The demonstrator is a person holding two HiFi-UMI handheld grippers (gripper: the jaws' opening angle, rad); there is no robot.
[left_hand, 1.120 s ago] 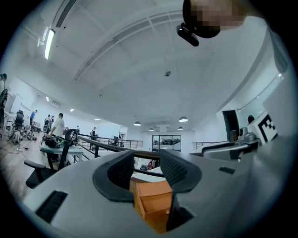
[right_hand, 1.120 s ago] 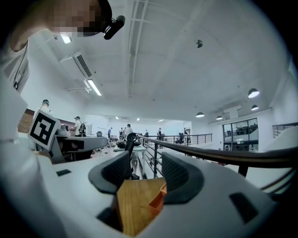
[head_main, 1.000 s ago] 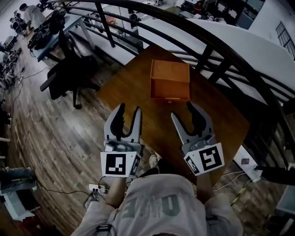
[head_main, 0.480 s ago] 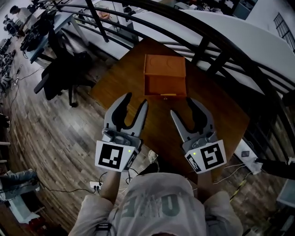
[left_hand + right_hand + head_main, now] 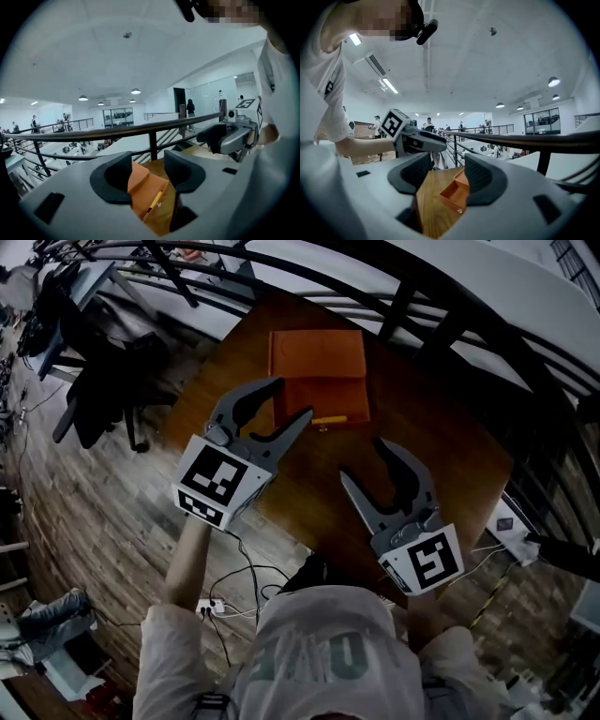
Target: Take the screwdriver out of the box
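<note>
An orange box (image 5: pixel 317 354) stands at the far side of the wooden table (image 5: pixel 441 456), its drawer pulled out toward me. A yellow screwdriver (image 5: pixel 329 419) lies along the drawer's front edge. My left gripper (image 5: pixel 292 399) hovers over the drawer's left side, tilted; its jaws are opening with nothing pressed between them. In the left gripper view the screwdriver (image 5: pixel 154 202) and box (image 5: pixel 140 185) show past the gripper (image 5: pixel 147 171). My right gripper (image 5: pixel 364 457) hangs nearer me, to the right of the drawer, jaws opening and empty. The right gripper view shows the drawer (image 5: pixel 453 191) ahead.
A black railing (image 5: pixel 412 287) curves behind the table. A dark office chair (image 5: pixel 103 390) stands on the wooden floor at the left. Cables and a power strip (image 5: pixel 211 606) lie by my feet. A white device (image 5: pixel 511 526) lies at the right.
My left gripper has swung forward and to the right toward the drawer, rolled over, and its jaws have spread wider. The right gripper has shifted only a little.
</note>
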